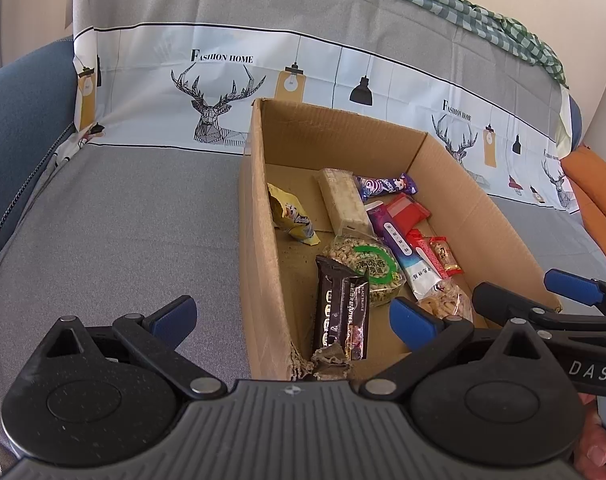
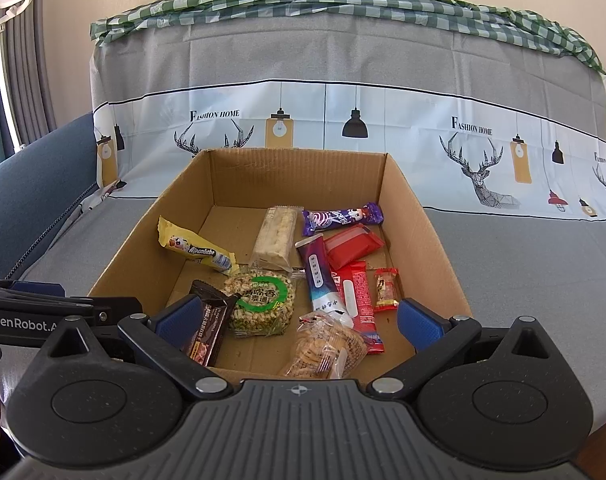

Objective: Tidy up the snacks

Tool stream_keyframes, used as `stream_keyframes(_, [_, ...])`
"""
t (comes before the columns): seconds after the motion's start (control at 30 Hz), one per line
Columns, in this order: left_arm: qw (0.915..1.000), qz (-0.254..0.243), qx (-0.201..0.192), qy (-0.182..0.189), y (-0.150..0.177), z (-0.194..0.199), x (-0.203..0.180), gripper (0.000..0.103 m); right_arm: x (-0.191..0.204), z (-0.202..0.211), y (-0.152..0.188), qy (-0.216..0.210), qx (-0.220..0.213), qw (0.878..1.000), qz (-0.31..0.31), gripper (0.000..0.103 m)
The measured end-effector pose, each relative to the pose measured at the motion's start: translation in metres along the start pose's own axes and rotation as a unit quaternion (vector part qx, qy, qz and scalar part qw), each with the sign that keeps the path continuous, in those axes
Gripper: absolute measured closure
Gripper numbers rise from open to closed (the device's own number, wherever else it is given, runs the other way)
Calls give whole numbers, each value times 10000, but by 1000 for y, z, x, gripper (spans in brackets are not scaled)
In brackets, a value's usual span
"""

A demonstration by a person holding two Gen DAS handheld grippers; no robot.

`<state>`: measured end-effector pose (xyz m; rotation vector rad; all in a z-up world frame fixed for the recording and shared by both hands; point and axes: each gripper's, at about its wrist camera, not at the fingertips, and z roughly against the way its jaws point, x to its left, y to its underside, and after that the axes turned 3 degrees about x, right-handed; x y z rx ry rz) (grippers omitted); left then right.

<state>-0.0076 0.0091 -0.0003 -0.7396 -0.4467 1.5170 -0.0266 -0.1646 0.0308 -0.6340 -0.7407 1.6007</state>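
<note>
Right wrist view is looking down into an open cardboard box sitting on a grey sofa cover printed with deer heads and lamps. From 9 o'clock across to 3 o'clock inside the box, a yellow candy roll is leaning by the left wall, a dark chocolate wrapper is lying near the front, then a round green-labelled nut cake, a pale wafer block, a purple-and-white tube, a clear biscuit bag, a purple candy bar, red packets, and a small red sweet. The right gripper is hovering at 6 o'clock, fingers spread wide and holding nothing. The left gripper is straddling the box's left wall, fingers likewise wide apart and empty.
</note>
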Motion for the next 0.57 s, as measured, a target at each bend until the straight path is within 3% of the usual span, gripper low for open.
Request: stream_keyframes(0.57, [9999,41,-89,89,-1,0,1,0,0,0,1,27,-6,9999,-102,1])
